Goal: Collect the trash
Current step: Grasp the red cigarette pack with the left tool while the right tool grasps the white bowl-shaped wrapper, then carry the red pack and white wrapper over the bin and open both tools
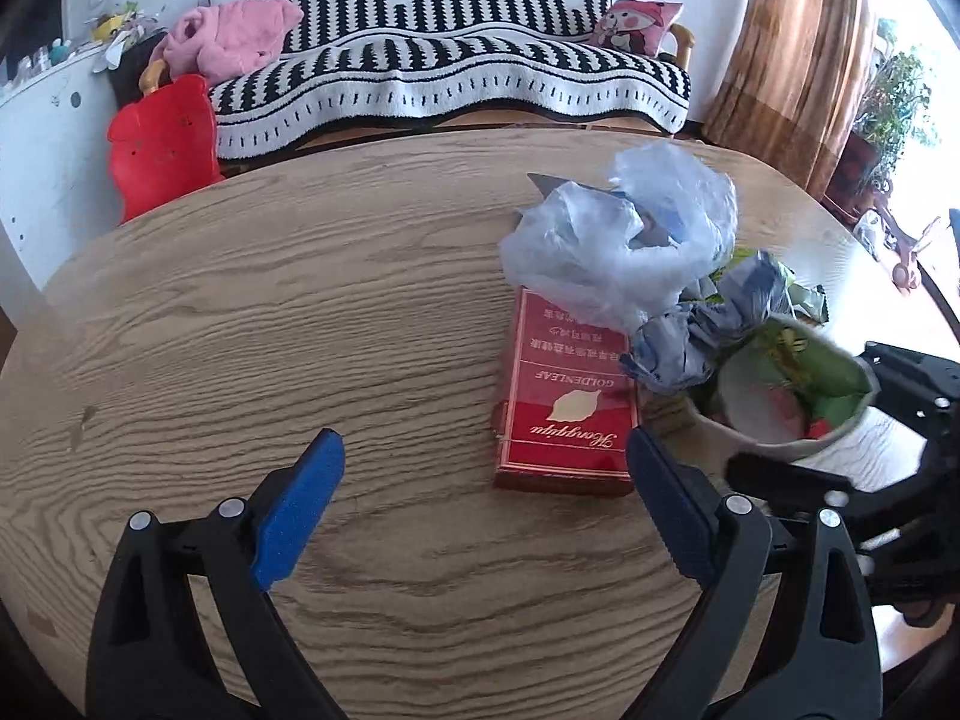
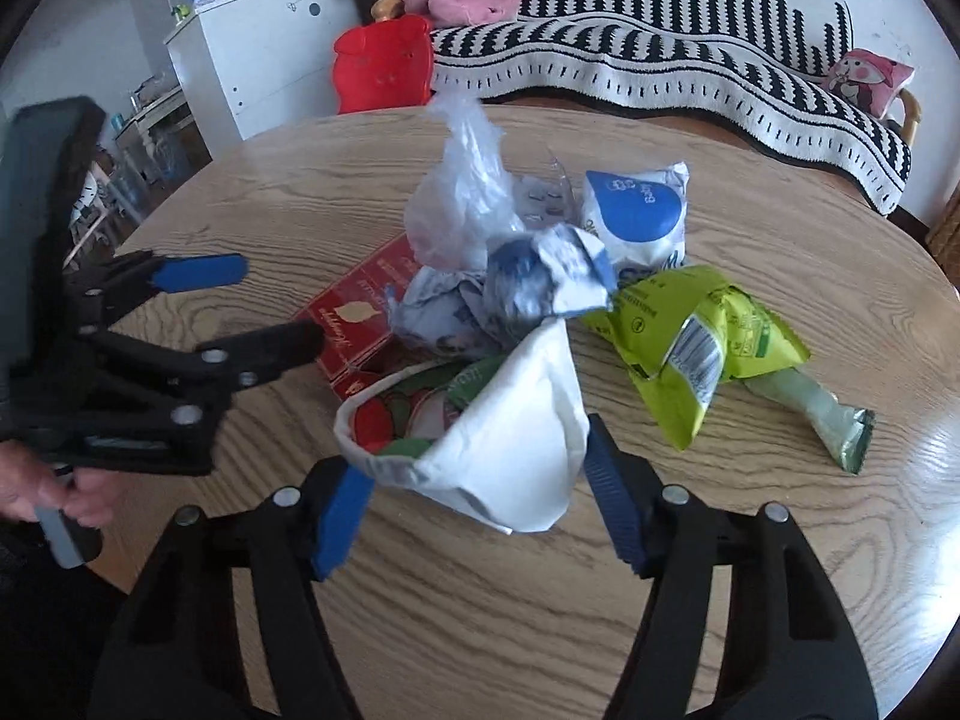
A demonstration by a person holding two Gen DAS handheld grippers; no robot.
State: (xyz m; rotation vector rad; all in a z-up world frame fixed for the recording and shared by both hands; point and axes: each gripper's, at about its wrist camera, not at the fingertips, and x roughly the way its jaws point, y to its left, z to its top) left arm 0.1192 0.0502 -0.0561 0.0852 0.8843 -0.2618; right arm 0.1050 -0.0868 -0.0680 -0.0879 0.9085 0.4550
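Round wooden table (image 2: 780, 540), trash heap at its centre, right gripper (image 2: 474, 510) pads pressing a crumpled white cup (image 2: 510, 438) at heap's near edge, left gripper (image 1: 480, 510) wide open, empty, beside red cigarette carton (image 1: 564, 414).

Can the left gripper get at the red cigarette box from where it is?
Probably yes: the left gripper is open, and the red cigarette box's near end lies bare; the plastic bag covers only its far end.

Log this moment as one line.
left gripper: open, empty, beside red cigarette box | right gripper: closed on paper cup | cup: on table
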